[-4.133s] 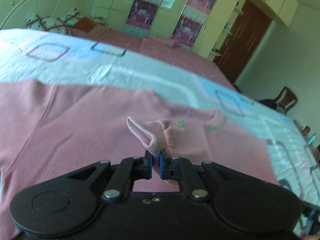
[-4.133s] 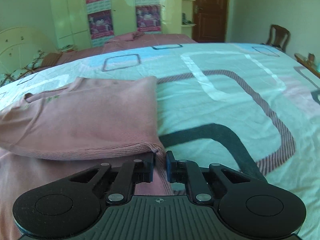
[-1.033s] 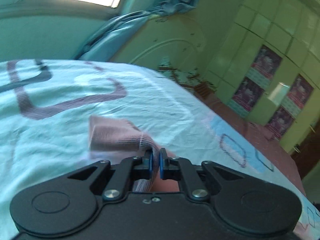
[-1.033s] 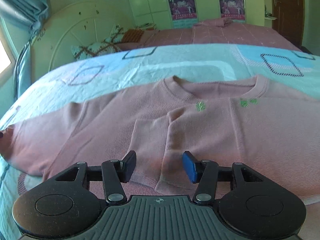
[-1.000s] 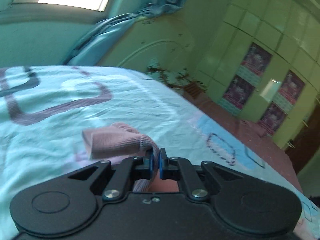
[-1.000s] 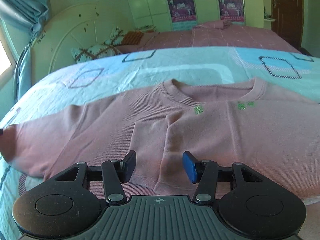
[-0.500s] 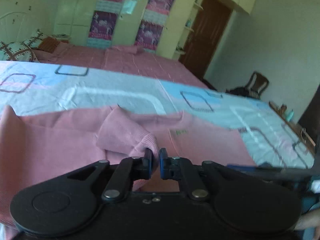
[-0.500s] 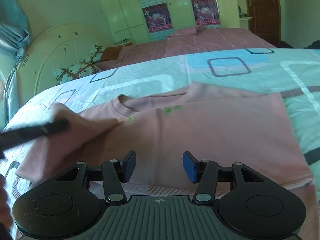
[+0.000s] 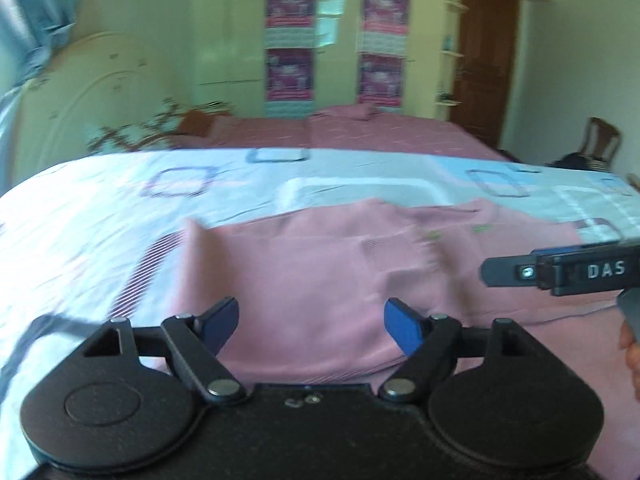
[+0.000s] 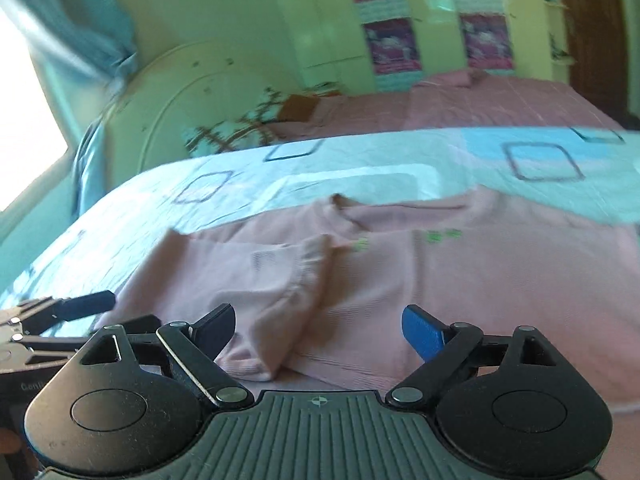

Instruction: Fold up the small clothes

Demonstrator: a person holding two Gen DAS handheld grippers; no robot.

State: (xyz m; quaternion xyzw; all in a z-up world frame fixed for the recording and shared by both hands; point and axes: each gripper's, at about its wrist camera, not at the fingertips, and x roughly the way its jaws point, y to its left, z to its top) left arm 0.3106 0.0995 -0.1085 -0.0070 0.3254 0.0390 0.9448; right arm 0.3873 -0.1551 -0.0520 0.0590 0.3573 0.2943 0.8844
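A pink long-sleeved top (image 9: 320,280) lies flat on the patterned bedsheet (image 9: 120,208), neck away from me, with small green marks on the chest. It also shows in the right wrist view (image 10: 460,280). Its left sleeve (image 10: 280,300) is folded in across the body, cuff near the neckline. My left gripper (image 9: 312,322) is open and empty over the top's near hem. My right gripper (image 10: 320,330) is open and empty, just above the lower body of the top. The right gripper's finger (image 9: 560,270) shows at the right of the left wrist view.
A second bed with a pink cover (image 9: 340,132) stands behind, with pillows (image 10: 240,132) and a white headboard (image 10: 180,108). Wardrobes with posters (image 9: 336,48), a brown door (image 9: 484,64) and a chair (image 9: 600,144) line the far wall. A window (image 10: 24,120) is at left.
My left gripper carried the left sleeve in across the body, then opened and let it go. The sleeve now lies folded on the top. My right gripper stayed open and shifted left.
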